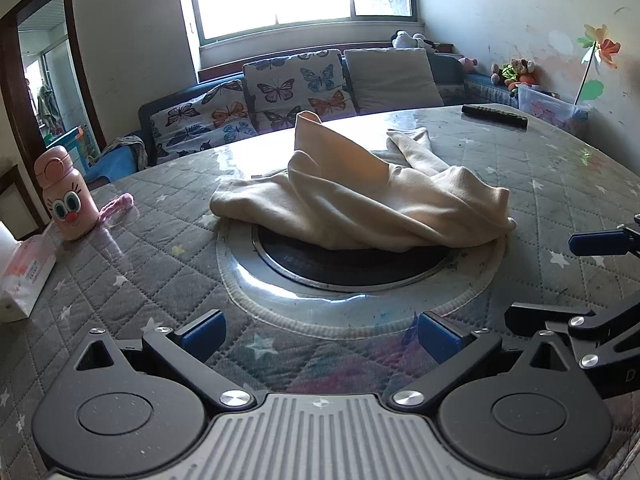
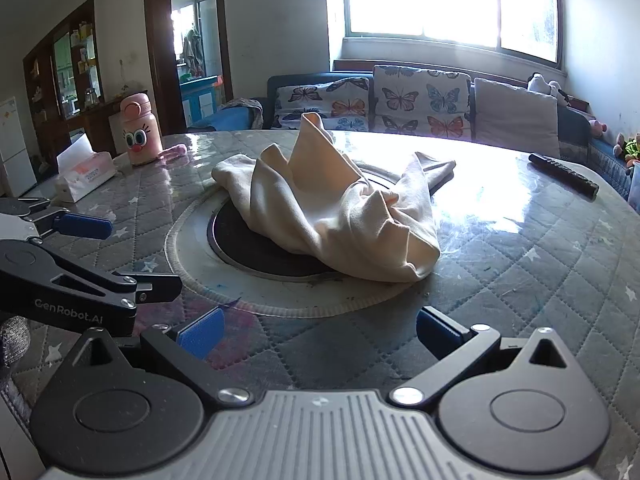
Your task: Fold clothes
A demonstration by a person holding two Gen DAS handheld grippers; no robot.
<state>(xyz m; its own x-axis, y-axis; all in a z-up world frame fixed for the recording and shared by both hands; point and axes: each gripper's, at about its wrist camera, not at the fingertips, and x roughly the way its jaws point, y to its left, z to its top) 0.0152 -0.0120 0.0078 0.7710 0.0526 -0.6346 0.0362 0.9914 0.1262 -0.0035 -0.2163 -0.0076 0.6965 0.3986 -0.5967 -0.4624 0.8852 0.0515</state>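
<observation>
Cream garment (image 1: 360,196) lies crumpled in a heap at table centre, draped over the far part of a black round inset plate (image 1: 344,264); one fold stands up at the far side. Left gripper (image 1: 320,330): fingers spread apart, holding nothing, near edge of the quilted table cover (image 1: 120,272). Right gripper (image 2: 318,330): likewise spread apart, holding nothing, just beside the left. Pink bottle (image 1: 66,196) far left, tissue pack (image 2: 86,174) beside it. Black remote (image 2: 564,174) far right.
</observation>
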